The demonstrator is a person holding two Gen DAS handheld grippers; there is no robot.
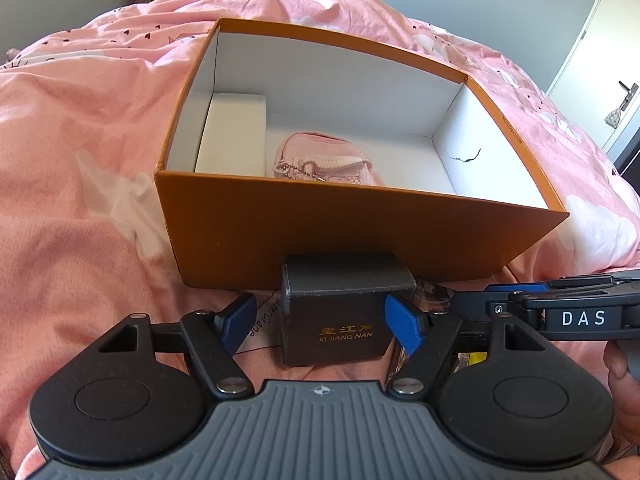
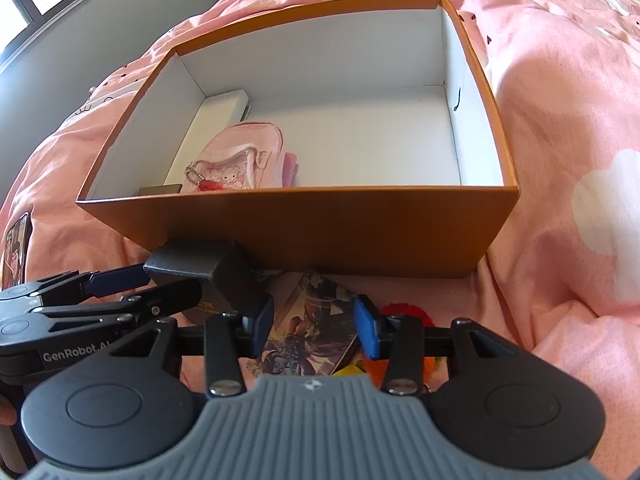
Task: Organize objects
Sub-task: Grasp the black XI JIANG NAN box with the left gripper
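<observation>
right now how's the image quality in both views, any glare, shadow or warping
Left wrist view: sharp, fisheye bows the orange box rim, bright daylight on the bedspread, black corners, the dark case in shade. Right wrist view: same bending, glare on the bedspread at right, window top left blown out, the card dim between the fingers.

Open orange box (image 2: 304, 228) on the pink bedspread (image 2: 560, 128): its top is unobstructed, and the right and far floor area lies bare. A pink pouch (image 2: 240, 160) and a white inner box (image 1: 232, 132) fill the left side. The near wall bars a level approach. Before it, a black box (image 1: 340, 312), a picture card (image 2: 308, 332) and the two grippers crowd the narrow strip.
</observation>
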